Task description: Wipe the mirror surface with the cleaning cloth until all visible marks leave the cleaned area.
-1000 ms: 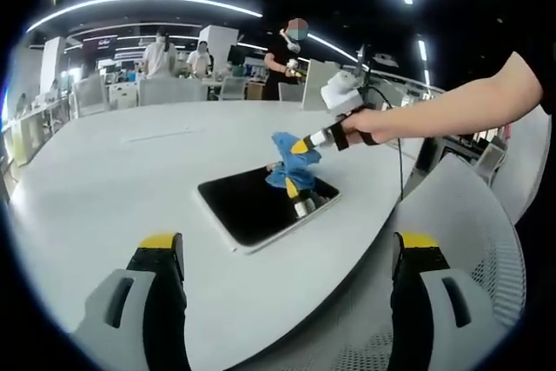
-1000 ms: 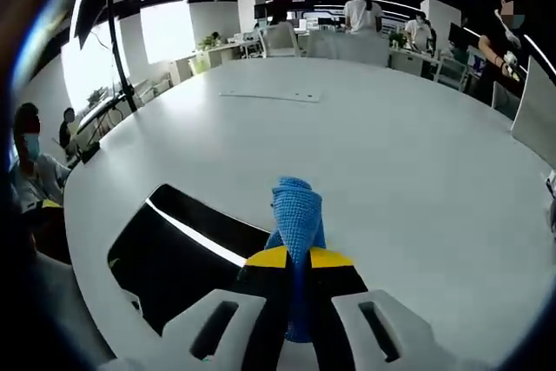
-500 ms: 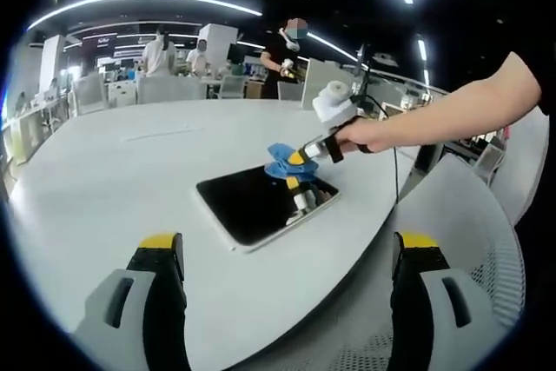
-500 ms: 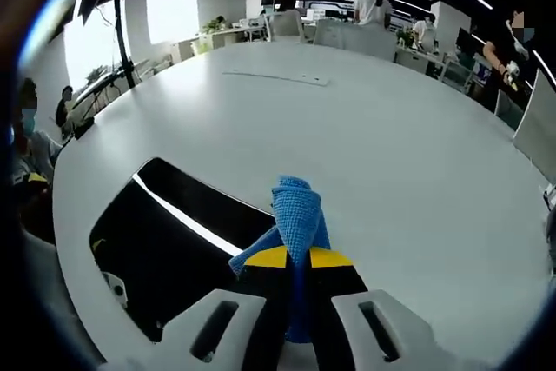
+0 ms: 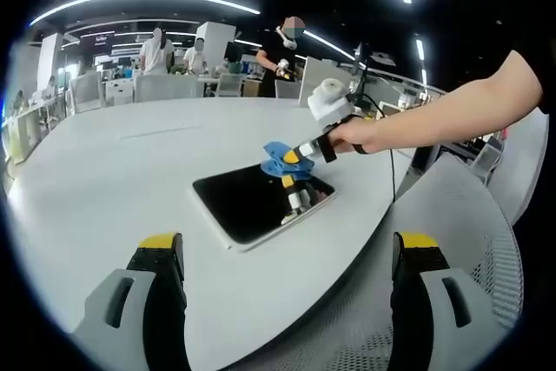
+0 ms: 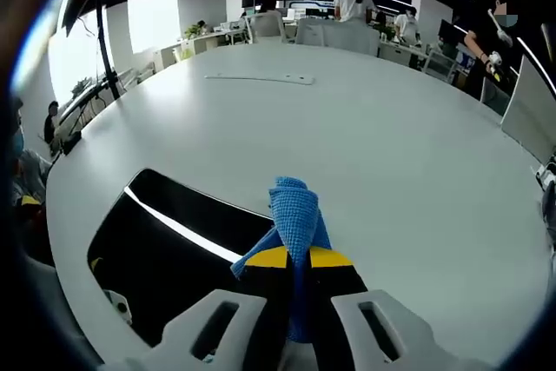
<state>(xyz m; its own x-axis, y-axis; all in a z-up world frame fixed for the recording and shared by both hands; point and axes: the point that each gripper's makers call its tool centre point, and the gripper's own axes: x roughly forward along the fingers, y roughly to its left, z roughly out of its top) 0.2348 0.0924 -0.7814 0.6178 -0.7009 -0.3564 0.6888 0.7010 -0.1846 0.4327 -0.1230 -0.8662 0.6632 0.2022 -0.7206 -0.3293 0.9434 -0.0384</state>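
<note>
No text, label, brand or number is legible; distant signs at the top are too blurred.

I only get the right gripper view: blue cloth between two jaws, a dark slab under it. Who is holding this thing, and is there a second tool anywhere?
Observer: In the left gripper view a person's bare arm reaches in from the right; its hand holds the right gripper, shut on the cloth at the mirror's far corner.
Operator: And the second tool?
Observer: The left gripper is back near the table's edge, its jaws wide apart with nothing between them.
Operator: Is the mirror close to falling off?
Observer: It lies flat, near the table's curved edge, but fully on it; a white mesh chair stands past that edge.
</note>
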